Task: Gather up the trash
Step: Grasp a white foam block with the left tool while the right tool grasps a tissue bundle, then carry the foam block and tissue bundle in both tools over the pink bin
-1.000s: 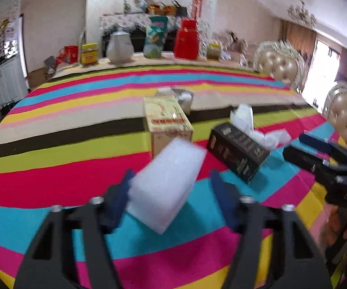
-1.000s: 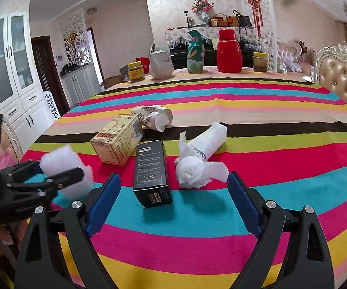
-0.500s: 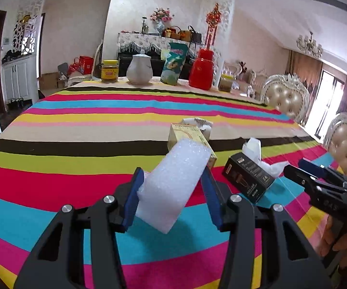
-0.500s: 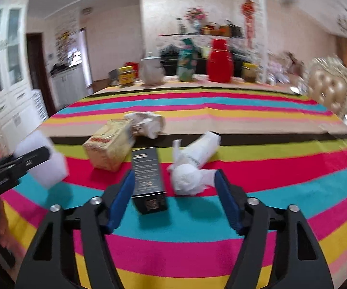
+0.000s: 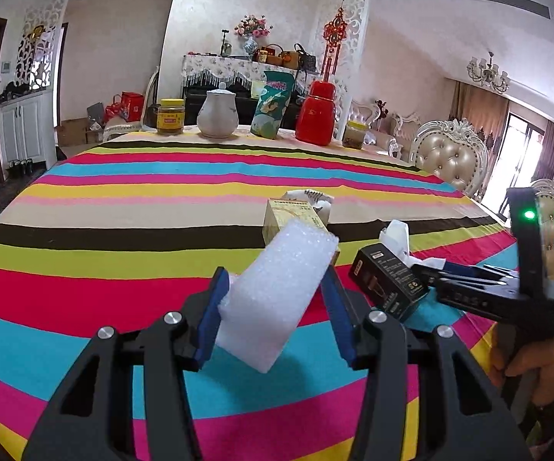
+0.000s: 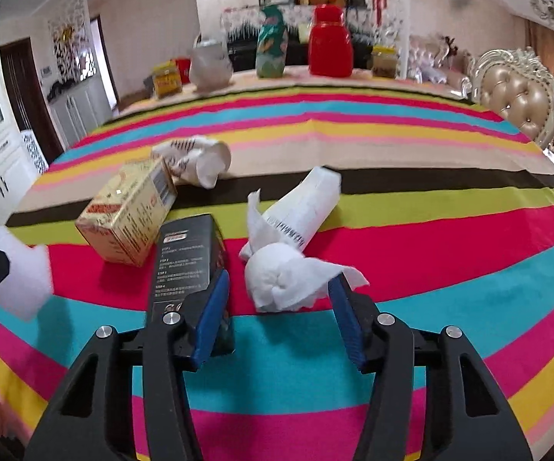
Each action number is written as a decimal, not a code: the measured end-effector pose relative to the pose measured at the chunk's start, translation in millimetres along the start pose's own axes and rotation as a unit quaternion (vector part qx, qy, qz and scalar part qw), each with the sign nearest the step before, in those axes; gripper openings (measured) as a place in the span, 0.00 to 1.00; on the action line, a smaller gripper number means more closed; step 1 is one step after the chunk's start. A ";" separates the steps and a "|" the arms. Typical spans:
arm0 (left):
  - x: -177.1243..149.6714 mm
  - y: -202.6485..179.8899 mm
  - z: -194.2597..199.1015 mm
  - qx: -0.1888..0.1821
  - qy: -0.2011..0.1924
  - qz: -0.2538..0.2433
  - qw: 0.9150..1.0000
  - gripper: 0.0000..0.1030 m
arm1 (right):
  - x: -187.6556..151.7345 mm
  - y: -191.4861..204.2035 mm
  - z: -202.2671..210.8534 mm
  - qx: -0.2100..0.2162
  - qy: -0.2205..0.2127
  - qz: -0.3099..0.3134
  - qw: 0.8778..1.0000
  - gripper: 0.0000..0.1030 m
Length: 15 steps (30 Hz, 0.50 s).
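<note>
Trash on striped tablecloth [image 6: 430, 146] near its front edge: yellow box [image 6: 127, 215], black box [image 6: 186, 265], light stiff cartons; foam block [image 5: 277, 292], squashy, pinched in left gripper [image 5: 273, 315]; tissue wad [image 6: 280, 280], soft, take across bulge. Right gripper [image 6: 277, 315] closing around wad, pads not pressing.

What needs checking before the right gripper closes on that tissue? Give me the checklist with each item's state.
1. Crumpled tissue wad lies between the right gripper fingers: ok; the jaws are closing around it.
2. Pads pressing on the wad: not ok, gaps show on both sides.
3. Black box clear of the left-hand finger: not ok, that finger overlaps the box's near end.
4. White paper tube separate from the wad: cannot tell, they seem to touch.
5. Left gripper holds the white foam block: ok, lifted off the striped tablecloth.
</note>
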<state>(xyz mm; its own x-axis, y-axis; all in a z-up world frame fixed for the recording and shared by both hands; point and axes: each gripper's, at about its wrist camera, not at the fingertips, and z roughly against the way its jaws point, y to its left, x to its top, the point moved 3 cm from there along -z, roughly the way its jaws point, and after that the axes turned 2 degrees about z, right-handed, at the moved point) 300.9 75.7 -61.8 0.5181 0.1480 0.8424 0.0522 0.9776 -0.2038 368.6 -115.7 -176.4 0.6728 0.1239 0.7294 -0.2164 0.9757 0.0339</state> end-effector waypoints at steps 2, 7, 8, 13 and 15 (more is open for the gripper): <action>0.4 0.6 0.8 0.000 -0.001 0.001 1.000 0.47 | 2.0 1.1 -2.9 -0.002 0.002 -0.001 1.000 0.50; 2.5 3.2 1.8 -0.003 -0.001 0.005 1.000 0.48 | 1.4 -6.2 -10.2 -0.005 0.022 -0.025 0.999 0.33; 2.5 3.1 1.6 -0.003 0.000 0.005 1.000 0.48 | 1.2 -6.6 -12.9 -0.001 0.029 -0.026 0.999 0.31; 2.0 3.3 0.7 0.001 0.000 0.002 1.000 0.48 | 0.7 -1.2 -2.8 -0.012 0.009 -0.012 1.000 0.25; 1.4 4.1 -0.7 0.002 0.001 0.003 1.000 0.48 | 0.8 -1.9 4.7 -0.020 -0.010 -0.013 1.000 0.24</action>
<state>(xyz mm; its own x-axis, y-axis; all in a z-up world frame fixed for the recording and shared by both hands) 302.4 79.8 -61.8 0.5207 0.1543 0.8397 0.0453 0.9772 -0.2077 366.2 -118.3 -172.7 0.6641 0.0952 0.7415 -0.1697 0.9852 0.0255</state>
